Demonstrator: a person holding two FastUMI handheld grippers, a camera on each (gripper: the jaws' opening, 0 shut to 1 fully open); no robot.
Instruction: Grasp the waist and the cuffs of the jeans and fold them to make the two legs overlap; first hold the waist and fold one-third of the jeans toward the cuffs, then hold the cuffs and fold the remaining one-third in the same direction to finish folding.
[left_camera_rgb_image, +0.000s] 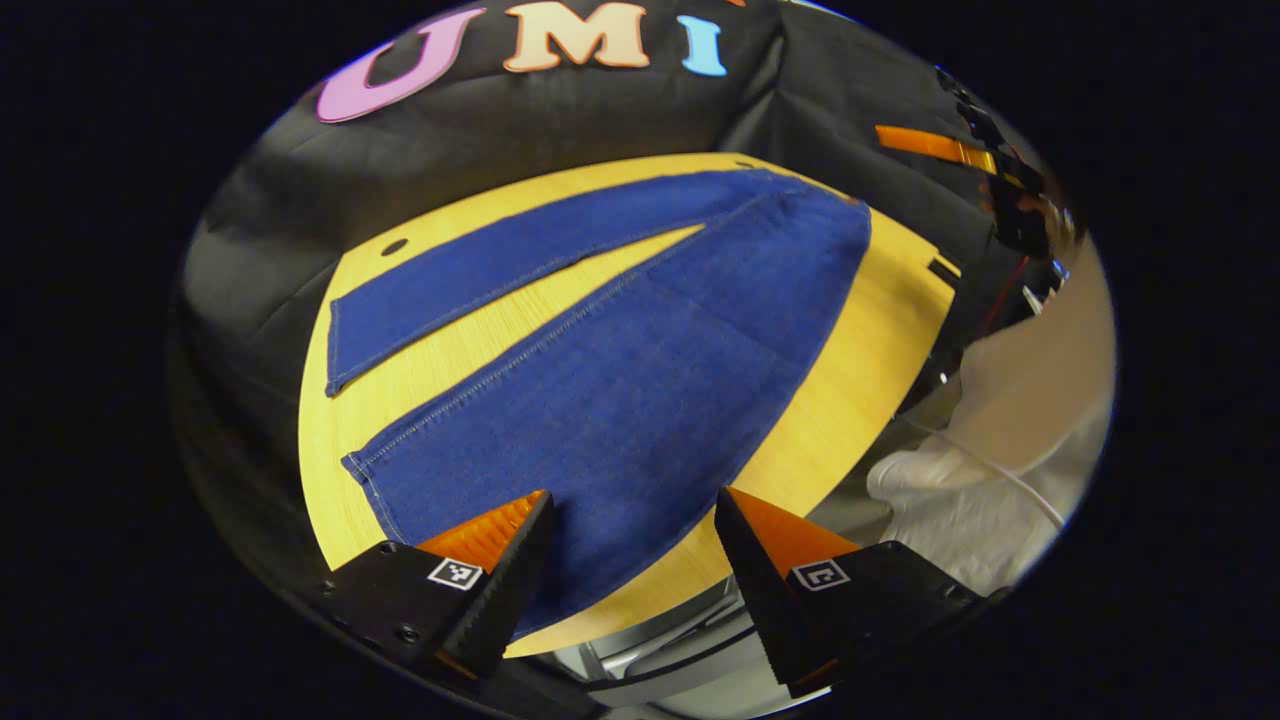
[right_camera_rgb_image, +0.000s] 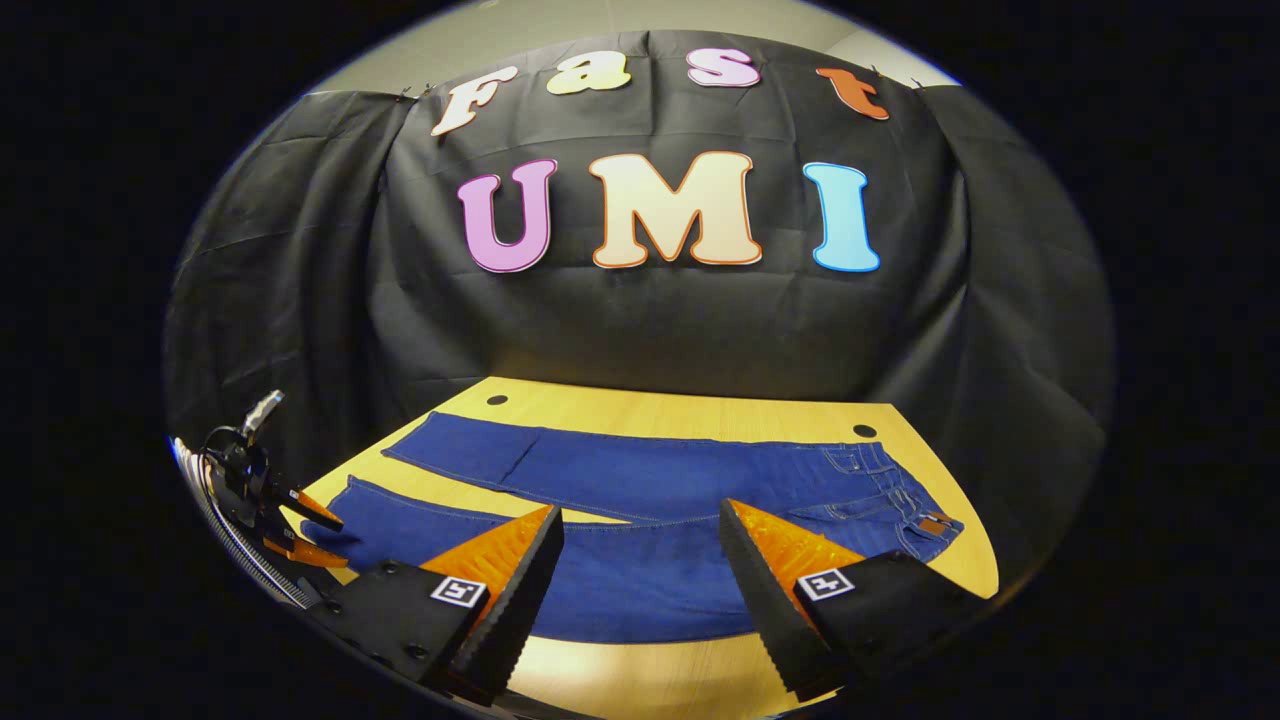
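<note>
Dark blue jeans lie flat on the wooden table, legs spread in a V. In the left gripper view the waist is at the far right and the two cuffs are at the left. My left gripper hangs open just above the near leg, close to its cuff. In the right gripper view the jeans run across the table, waist to the right. My right gripper is open above the near leg's middle. The left gripper hovers by the near cuff.
A person in white clothing stands past the table's right edge in the left gripper view, holding the right gripper high near the waist end. The table has small round holes near its back corners. Black cloth surrounds the table.
</note>
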